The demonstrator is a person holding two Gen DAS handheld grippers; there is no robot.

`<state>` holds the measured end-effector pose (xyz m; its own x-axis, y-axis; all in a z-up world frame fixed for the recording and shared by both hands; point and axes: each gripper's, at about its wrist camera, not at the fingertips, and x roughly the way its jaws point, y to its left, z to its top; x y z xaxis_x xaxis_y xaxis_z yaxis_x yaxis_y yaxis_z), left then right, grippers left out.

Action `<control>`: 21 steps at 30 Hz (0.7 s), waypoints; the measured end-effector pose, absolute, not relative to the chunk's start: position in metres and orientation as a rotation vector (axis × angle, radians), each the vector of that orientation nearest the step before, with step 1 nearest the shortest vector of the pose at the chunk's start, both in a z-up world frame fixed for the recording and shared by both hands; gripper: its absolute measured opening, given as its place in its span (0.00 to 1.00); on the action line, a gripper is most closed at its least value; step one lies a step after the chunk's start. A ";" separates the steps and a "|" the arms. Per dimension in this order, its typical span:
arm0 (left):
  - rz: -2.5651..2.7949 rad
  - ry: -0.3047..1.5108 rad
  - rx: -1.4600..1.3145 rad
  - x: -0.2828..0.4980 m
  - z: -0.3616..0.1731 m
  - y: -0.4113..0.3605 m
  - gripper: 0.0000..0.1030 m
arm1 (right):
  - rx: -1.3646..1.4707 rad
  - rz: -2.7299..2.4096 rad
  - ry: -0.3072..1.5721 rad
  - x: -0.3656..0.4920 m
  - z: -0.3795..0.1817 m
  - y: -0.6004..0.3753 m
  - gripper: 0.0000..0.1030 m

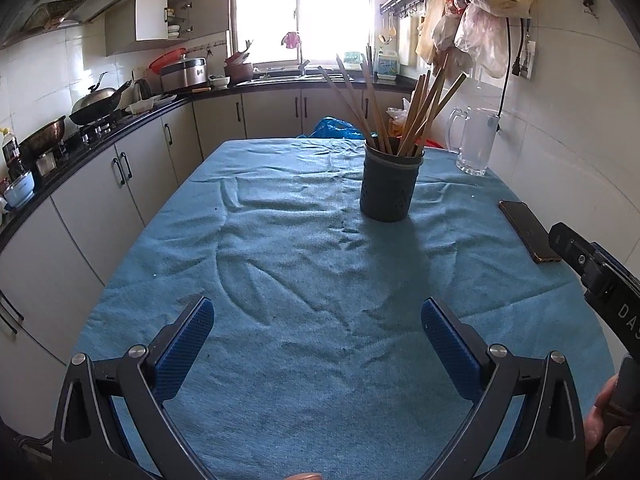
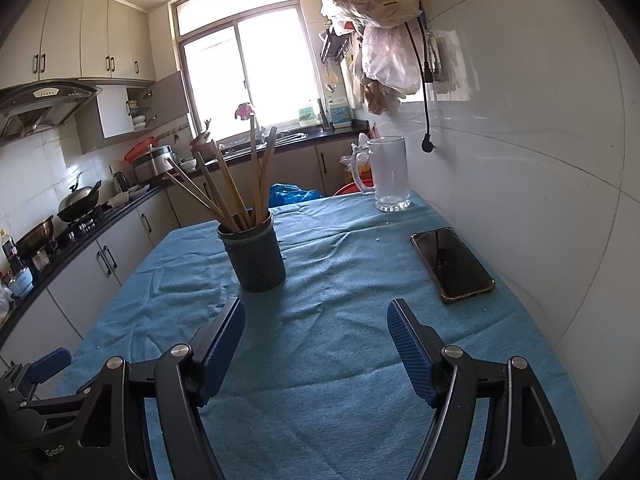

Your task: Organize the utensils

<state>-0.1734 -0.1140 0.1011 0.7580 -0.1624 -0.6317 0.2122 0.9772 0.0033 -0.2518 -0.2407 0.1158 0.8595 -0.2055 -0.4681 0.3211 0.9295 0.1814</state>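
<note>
Desk under a rumpled blue cloth. Dark perforated utensil holder stands upright toward the far middle, full of wooden chopsticks fanning out left and right. Left gripper low at near edge, jaws wide apart, nothing between them. Right gripper likewise spread wide and empty, holder just beyond its left finger. Phone flat at right edge; glass mug in far right corner.
</note>
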 end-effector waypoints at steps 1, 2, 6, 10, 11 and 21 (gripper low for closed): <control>-0.205 0.682 0.076 -0.173 0.101 -0.114 1.00 | 0.258 -0.279 0.460 -0.251 0.116 -0.240 0.76; -0.205 0.684 0.076 -0.173 0.100 -0.114 1.00 | 0.258 -0.279 0.459 -0.251 0.116 -0.240 0.76; -0.207 0.687 0.076 -0.173 0.099 -0.115 1.00 | 0.257 -0.278 0.456 -0.251 0.116 -0.240 0.76; -0.209 0.689 0.075 -0.174 0.098 -0.115 1.00 | 0.255 -0.278 0.455 -0.250 0.115 -0.240 0.76; -0.209 0.689 0.075 -0.174 0.098 -0.115 1.00 | 0.256 -0.277 0.455 -0.250 0.115 -0.240 0.76; -0.215 0.694 0.080 -0.175 0.096 -0.116 1.00 | 0.254 -0.271 0.456 -0.250 0.113 -0.237 0.76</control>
<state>-0.1747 -0.1161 0.0958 0.7480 -0.1697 -0.6417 0.2225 0.9749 0.0015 -0.2504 -0.2373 0.1131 0.8632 -0.1998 -0.4637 0.3121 0.9330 0.1791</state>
